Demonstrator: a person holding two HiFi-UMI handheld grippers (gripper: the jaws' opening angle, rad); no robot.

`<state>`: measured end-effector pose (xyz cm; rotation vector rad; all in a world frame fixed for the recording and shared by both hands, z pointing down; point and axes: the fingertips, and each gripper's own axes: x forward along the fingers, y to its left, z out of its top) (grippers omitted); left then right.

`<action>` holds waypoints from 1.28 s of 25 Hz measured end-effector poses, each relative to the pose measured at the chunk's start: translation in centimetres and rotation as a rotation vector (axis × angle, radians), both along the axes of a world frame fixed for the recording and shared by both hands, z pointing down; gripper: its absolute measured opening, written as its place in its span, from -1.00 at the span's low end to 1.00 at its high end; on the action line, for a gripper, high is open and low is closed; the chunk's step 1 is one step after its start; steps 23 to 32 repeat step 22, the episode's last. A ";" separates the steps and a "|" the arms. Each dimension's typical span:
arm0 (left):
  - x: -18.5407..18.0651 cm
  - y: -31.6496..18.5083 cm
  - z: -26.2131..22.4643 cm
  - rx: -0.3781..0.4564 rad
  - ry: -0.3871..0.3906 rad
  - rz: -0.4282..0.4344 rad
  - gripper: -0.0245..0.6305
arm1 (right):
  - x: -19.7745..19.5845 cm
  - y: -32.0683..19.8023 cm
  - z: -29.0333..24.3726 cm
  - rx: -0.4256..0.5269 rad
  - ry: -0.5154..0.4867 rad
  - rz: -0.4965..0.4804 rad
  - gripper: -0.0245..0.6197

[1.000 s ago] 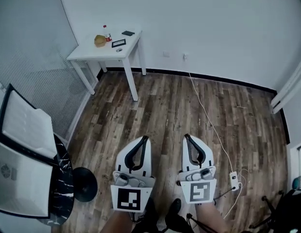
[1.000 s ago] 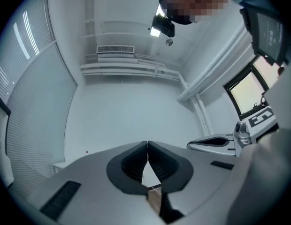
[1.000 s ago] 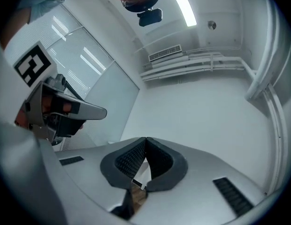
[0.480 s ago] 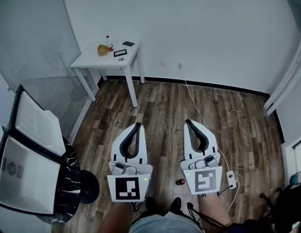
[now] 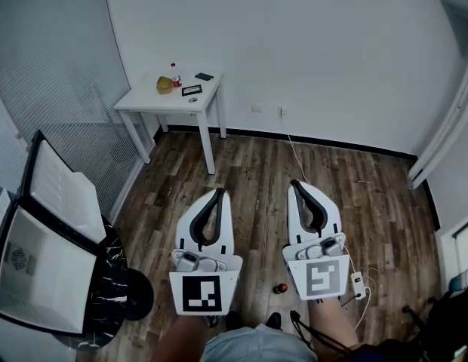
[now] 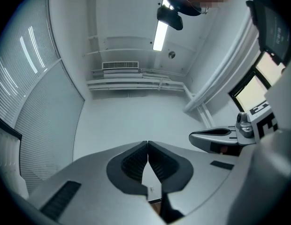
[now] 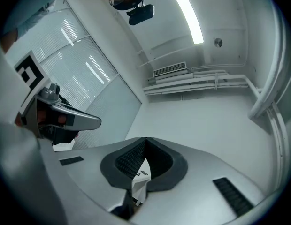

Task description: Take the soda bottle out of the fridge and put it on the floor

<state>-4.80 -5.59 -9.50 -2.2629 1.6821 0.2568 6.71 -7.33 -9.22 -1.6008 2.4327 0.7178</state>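
Head view, left gripper (image 5: 220, 194), right gripper (image 5: 297, 184), fingers closed empty, bottle (image 5: 174, 74) on table (image 5: 141, 99) beyond

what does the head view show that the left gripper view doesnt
Head view only: a white table by the wall with a small bottle on it, and a power strip. Left gripper view only: a ceiling light strip and a vent grille. Both: the left gripper, jaws together with nothing between them, and the right gripper beside it.
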 end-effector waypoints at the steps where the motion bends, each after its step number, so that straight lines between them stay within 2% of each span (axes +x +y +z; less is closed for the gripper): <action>1: 0.0 0.1 -0.1 0.005 0.002 0.002 -0.87 | -0.1 0.0 -0.1 0.001 -0.002 -0.005 -0.89; 17: 0.0 1.2 -1.4 0.038 -0.005 0.015 -0.87 | -0.9 1.1 -1.5 0.038 -0.005 -0.018 -0.89; 32: -0.2 1.4 -1.0 0.024 -0.008 0.011 -0.87 | -1.2 1.2 -1.4 0.041 -0.007 -0.021 -0.89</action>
